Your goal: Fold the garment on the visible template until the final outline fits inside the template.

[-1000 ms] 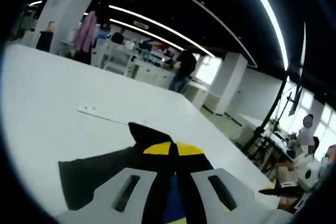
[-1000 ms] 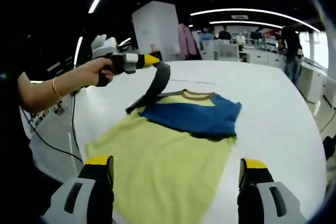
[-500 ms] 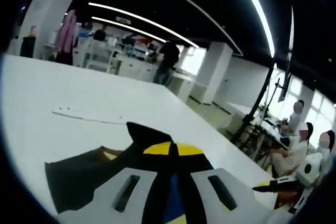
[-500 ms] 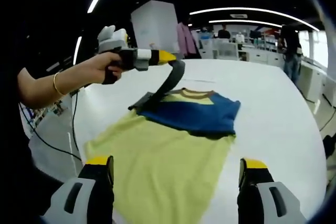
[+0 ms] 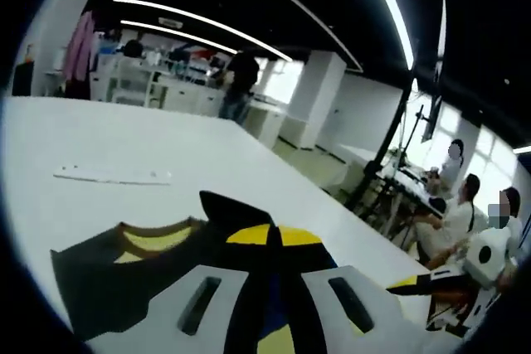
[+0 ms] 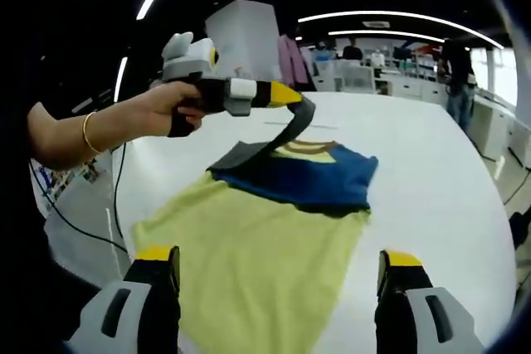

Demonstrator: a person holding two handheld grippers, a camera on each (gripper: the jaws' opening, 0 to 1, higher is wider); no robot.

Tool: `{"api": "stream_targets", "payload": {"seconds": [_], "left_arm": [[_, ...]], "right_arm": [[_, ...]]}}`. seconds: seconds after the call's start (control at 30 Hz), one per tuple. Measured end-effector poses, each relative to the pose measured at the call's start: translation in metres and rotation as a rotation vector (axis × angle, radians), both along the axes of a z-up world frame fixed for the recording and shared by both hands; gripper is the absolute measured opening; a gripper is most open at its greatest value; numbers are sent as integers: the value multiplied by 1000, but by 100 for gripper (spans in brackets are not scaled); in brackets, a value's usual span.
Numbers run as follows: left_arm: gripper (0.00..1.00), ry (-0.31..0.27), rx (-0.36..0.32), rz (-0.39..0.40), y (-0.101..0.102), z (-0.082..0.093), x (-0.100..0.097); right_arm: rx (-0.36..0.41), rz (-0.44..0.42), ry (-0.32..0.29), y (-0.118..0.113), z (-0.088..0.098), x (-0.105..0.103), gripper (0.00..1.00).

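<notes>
Left gripper (image 6: pixel 286 95) was clamped on the dark sleeve (image 6: pixel 286 134), lifted to fold it over the garment (image 6: pixel 274 230), which lay mid-desk (image 6: pixel 448 180). Right gripper (image 6: pixel 278 275) hung spread and empty near the hem, probably waiting.

- The left gripper (image 6: pixel 292 97), seen in the right gripper view, has a grey-white body, a white collar and yellow-tipped black jaws.
- In its own view the left gripper (image 5: pixel 267 238) shows pale grey slotted jaw bases, black fingers and yellow bands near the tips.
- The right gripper (image 6: pixel 278 275) has grey slotted bases, black fingers (image 6: pixel 156 288) and yellow caps on top.
- The person's hand (image 6: pixel 170 105) has a thin gold bangle (image 6: pixel 85 133) on the wrist.
- A thin black cable (image 6: pixel 112 205) hangs at the left.
</notes>
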State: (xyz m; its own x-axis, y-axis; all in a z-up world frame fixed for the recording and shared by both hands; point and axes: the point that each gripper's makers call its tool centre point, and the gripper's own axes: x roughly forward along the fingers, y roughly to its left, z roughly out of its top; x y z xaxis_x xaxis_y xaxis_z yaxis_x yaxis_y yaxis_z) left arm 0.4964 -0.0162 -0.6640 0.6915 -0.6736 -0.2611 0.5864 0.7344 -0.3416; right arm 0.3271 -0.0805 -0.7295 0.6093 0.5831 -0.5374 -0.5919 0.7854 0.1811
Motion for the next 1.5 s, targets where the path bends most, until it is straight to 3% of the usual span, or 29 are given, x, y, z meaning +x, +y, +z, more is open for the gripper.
{"api": "stream_targets", "payload": {"seconds": [0.4, 0.67, 0.87, 0.93, 1.07, 1.13, 1.23, 1.33, 1.5], "left_arm": [[0, 38, 65, -64, -29, -24, -5], [0, 114, 129, -99, -40, -61, -16], [0, 115, 210, -135, -51, -83, -22], [0, 67, 268, -157, -50, -89, -21], [0, 61, 244, -196, -57, -91, -25], [6, 23, 223, -233, -64, -87, -28], [20, -15, 267, -257, -65, -87, -31], [29, -28, 262, -264, -64, -84, -33], [58, -51, 259, -273, -57, -80, -34]], "right_arm": [[5, 2, 8, 5, -5, -1, 98], [4, -2, 17, 3, -9, -1, 98], [0, 0, 21, 6, -12, -1, 99], [6, 0, 22, 7, -12, -2, 99], [-4, 1, 25, 5, -14, -3, 99], [-3, 0, 27, 5, -15, -3, 99], [-4, -1, 27, 4, -15, -3, 99], [-3, 2, 27, 4, -15, -4, 99], [-9, 28, 31, 5, -15, -7, 99]]}}
